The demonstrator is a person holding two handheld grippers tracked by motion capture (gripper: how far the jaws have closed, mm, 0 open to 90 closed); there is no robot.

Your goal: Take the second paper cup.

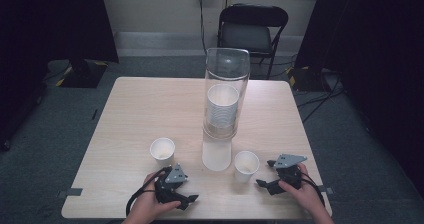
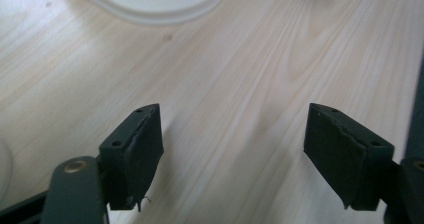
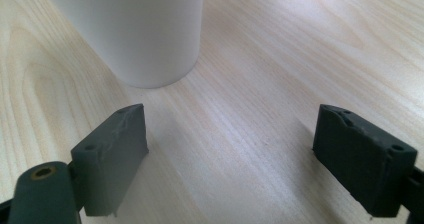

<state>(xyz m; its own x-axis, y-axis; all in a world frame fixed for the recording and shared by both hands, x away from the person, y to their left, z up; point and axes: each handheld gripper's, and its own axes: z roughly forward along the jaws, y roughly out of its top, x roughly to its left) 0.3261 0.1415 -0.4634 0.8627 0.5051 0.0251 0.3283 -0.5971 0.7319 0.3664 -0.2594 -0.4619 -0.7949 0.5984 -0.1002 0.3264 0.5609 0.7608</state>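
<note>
The left hand-held gripper rested low on the near edge of the desk, held in the person's left hand. In the left gripper view its jaws stood wide apart and released, with only bare wood grain between them; the rounded white base of the dispenser lay ahead at the top of that view.

The right hand-held gripper sat at the near right of the desk, in the person's right hand. Its jaws were likewise spread and released, gripping nothing.

Two loose white paper cups stood upright on the desk. The left cup was just beyond the left hand-held gripper. The right cup stood just beside the right hand-held gripper's jaws; in the right gripper view its wall rose ahead of the left jaw, near it but apart.

Between the two cups stood a tall clear cup dispenser on a white base, holding a stack of white cups.

A black folding chair stood beyond the far edge of the desk.
</note>
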